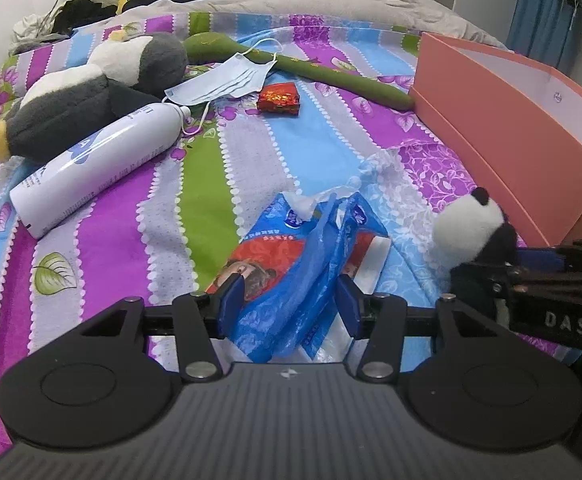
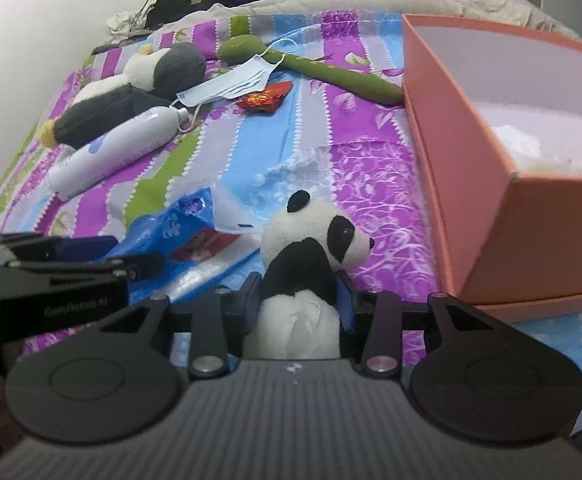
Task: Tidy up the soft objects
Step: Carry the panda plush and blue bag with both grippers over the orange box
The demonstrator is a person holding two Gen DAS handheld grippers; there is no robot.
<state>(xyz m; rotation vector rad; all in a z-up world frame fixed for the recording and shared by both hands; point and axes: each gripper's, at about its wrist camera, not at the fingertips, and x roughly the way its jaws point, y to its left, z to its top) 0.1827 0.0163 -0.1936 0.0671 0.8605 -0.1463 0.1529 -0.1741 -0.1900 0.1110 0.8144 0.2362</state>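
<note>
One panda toy (image 2: 311, 256) upright, snout right — right tongs (image 2: 299, 304) clamped

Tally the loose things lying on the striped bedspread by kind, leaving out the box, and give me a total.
Plush toys: 2, the penguin and the panda
Green stuffed stick: 1
Face mask: 1
White bottle: 1
Red foil packet: 1
Blue tissue pack: 1
Total: 7

My right gripper (image 2: 300, 300) hiding the panda toy's (image 2: 315, 248) lower body, print on the white bottle (image 1: 99, 164) too small for me to read, orange box (image 2: 531, 216) cut off at right edge
</note>
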